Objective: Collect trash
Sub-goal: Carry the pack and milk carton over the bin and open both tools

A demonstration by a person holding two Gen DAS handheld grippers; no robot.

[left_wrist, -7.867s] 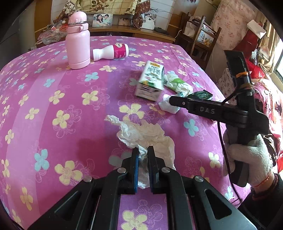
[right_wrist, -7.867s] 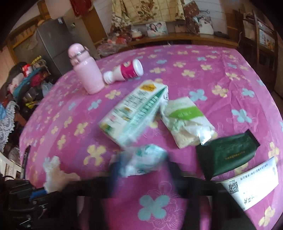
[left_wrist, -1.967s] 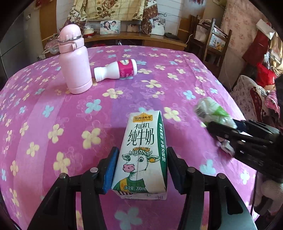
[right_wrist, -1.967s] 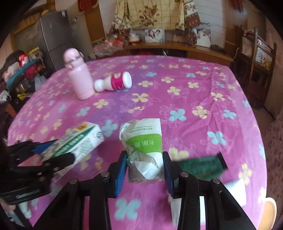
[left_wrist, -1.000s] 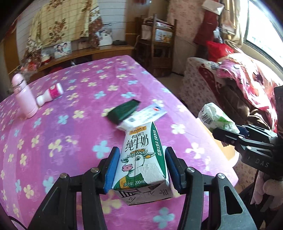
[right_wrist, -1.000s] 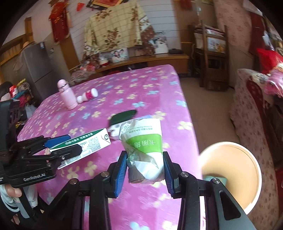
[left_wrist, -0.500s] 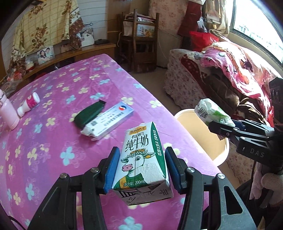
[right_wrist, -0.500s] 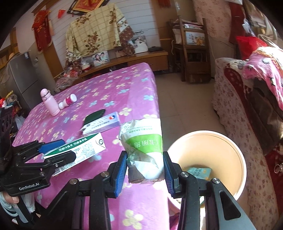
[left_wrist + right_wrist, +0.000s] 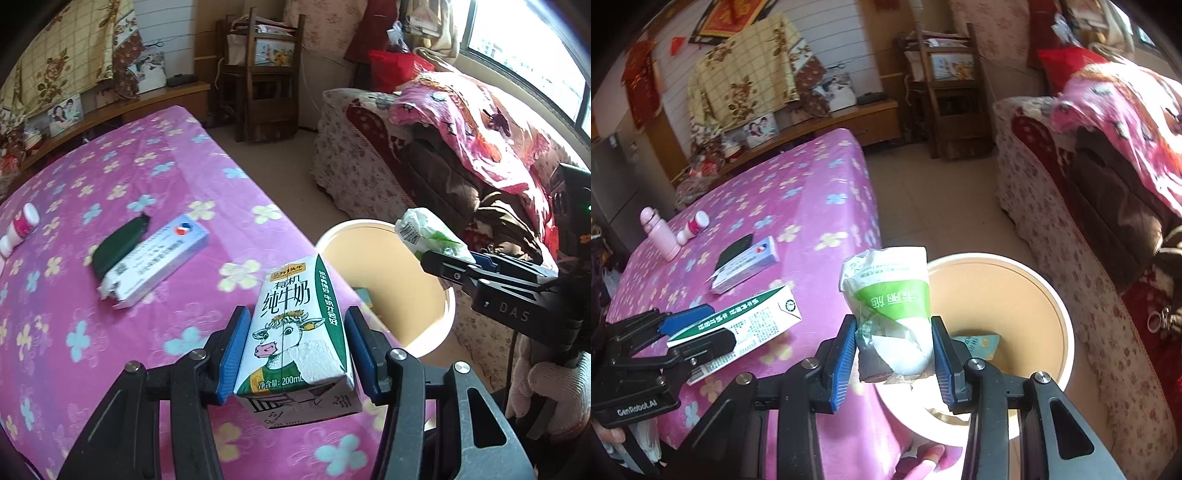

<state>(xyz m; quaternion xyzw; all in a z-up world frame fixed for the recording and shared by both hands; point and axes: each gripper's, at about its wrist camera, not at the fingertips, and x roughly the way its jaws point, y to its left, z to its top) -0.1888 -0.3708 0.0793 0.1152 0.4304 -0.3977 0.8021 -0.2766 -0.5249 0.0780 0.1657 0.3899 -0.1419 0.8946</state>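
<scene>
Floral tablecloth (image 9: 110, 177), left gripper (image 9: 293, 354) clamping milk carton (image 9: 295, 332), right gripper (image 9: 894, 354) pinching crumpled wrapper (image 9: 890, 306) over bin (image 9: 1049, 295)

Milk carton (image 9: 295, 328) upright, crumpled green-white wrapper (image 9: 892, 314) above tan bin (image 9: 1052, 295)

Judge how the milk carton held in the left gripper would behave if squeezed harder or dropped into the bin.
The milk carton probably dents easily: its bottom flaps look creased. It seems light, likely empty, hanging steady in the left gripper. Its flat sides should keep it from rolling in the bin.
</scene>
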